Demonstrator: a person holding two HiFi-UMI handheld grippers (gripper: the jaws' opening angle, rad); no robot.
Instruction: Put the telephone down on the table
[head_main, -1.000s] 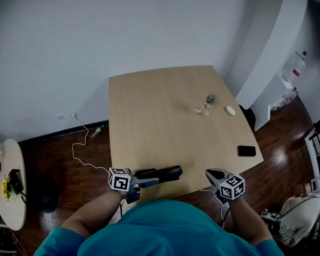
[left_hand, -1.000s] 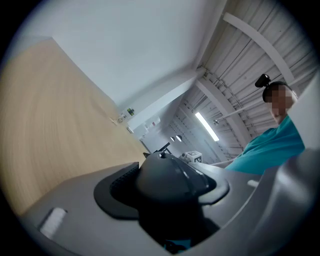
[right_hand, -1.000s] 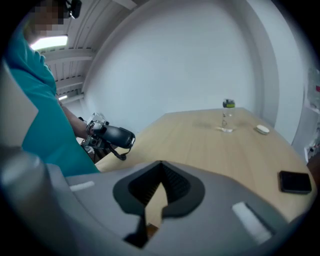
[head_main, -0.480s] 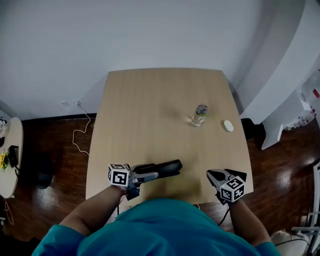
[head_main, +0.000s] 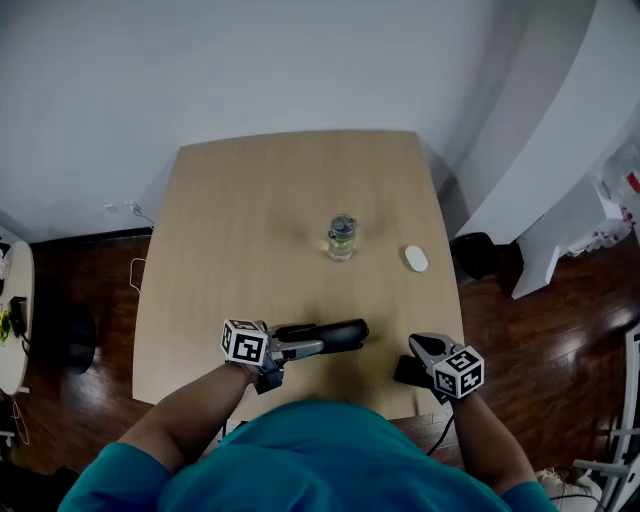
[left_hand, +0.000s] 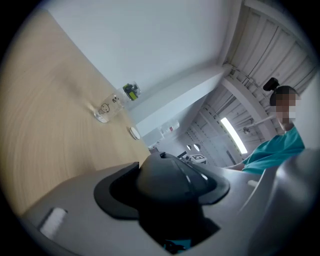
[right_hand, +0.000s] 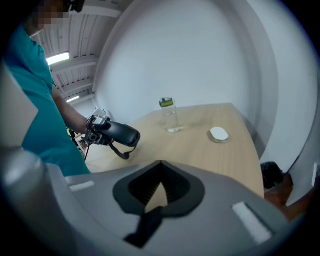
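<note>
Head view: the left tongs (head_main: 300, 348) pinch a black telephone (head_main: 345, 332) handset near one end. The handset lies roughly level and reaches out to the right over the near part of the pale wooden desk (head_main: 260, 220). The right tongs (head_main: 425, 350) sit over the desk's near right corner. They are pressed together at the tip with nothing in them, just beside a dark flat thing (head_main: 403, 372) that they partly hide. Further back on the desk a clear bottle (head_main: 342, 237) with a green cap stands upright. A small white oval thing (head_main: 416, 259) lies near it to the right, apart from it. The person's teal shirt (head_main: 330, 460) fills the bottom of the picture, and dark wooden floor (head_main: 80, 400) shows around the desk.

In the left gripper view the telephone (left_hand: 170, 185) fills the space between the jaws, which are clamped on its dark body. The bottle (left_hand: 112, 104) and the white thing (left_hand: 134, 133) show beyond it on the desk (left_hand: 45, 130).

In the right gripper view the right tongs (right_hand: 159, 165) meet at their far end and hold nothing. Past them the left tongs (right_hand: 100, 131) carry the telephone (right_hand: 120, 134), which appears lifted off the desk (right_hand: 200, 150), with a short dark cord hanging under it. The bottle (right_hand: 170, 116) and the white thing (right_hand: 218, 134) stand behind.
</note>
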